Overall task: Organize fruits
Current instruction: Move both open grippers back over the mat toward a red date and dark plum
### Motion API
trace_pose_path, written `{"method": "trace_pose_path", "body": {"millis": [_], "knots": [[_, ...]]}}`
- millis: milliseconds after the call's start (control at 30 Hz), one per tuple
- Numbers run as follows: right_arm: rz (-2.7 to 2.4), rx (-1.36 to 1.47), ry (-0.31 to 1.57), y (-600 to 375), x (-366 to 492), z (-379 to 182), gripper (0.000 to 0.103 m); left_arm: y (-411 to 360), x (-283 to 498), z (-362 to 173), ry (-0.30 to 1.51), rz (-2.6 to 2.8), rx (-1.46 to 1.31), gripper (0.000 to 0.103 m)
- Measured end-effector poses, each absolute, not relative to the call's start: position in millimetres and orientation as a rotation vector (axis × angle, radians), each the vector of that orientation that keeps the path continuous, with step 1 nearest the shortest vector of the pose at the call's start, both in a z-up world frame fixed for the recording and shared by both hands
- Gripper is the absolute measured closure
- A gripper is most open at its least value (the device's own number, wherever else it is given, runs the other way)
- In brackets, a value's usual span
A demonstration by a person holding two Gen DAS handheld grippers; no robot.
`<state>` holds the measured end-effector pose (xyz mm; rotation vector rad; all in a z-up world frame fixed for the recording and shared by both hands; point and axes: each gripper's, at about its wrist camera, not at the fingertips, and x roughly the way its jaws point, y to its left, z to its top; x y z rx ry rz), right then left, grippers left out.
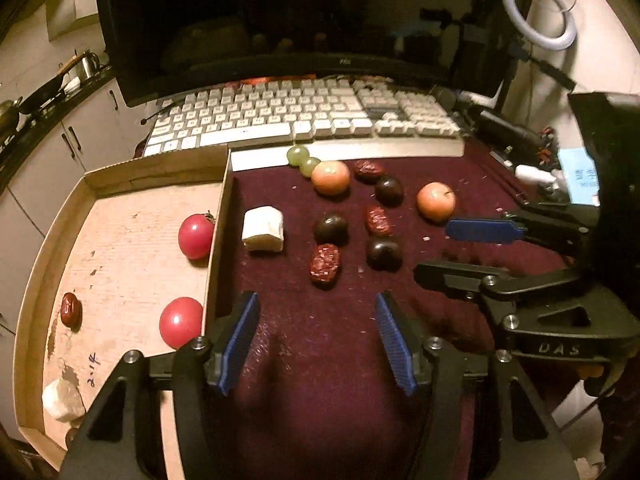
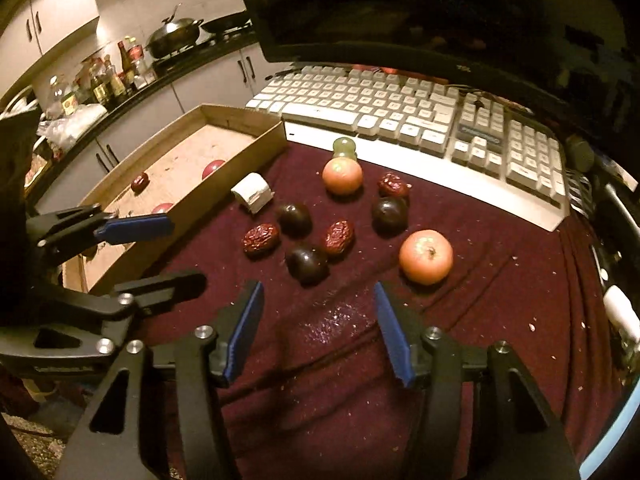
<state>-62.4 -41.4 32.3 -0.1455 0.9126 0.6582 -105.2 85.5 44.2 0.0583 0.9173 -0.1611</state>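
Left wrist view: left gripper [image 1: 318,338] jaws apart, nothing between them, over bare maroon cloth [image 1: 328,400]. Cardboard tray [image 1: 56,236] at left holds two red tomatoes [image 1: 195,236], one red date [image 1: 71,310] and a white chunk [image 1: 62,400]. On the cloth: another white chunk [image 1: 263,229], dates, dark plums [image 1: 330,229], two orange fruits [image 1: 436,201], green grapes [image 1: 298,155] by the keyboard [image 1: 304,116]. Right gripper [image 1: 460,252] comes in from the right, jaws apart and empty.

Right wrist view: right gripper [image 2: 320,330] jaws apart, empty, over cloth, near an orange fruit [image 2: 426,256] and a plum [image 2: 306,263]. Left gripper [image 2: 176,252] at the tray's near wall, jaws apart.
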Motion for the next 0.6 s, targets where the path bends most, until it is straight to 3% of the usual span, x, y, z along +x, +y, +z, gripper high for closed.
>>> {"method": "trace_pose_path", "body": {"millis": [200,600], "knots": [[0.667,-0.196,0.950,-24.5,-51.2,22.5,0.062,85.0,-92.3,35.2,0.979,-0.146,0.058,0.053],[0.665,-0.239,1.003,-2.7,-38.3,10.3,0.070,89.6,-76.7,26.2,1.049,-0.151,0.063,0.055]]}}
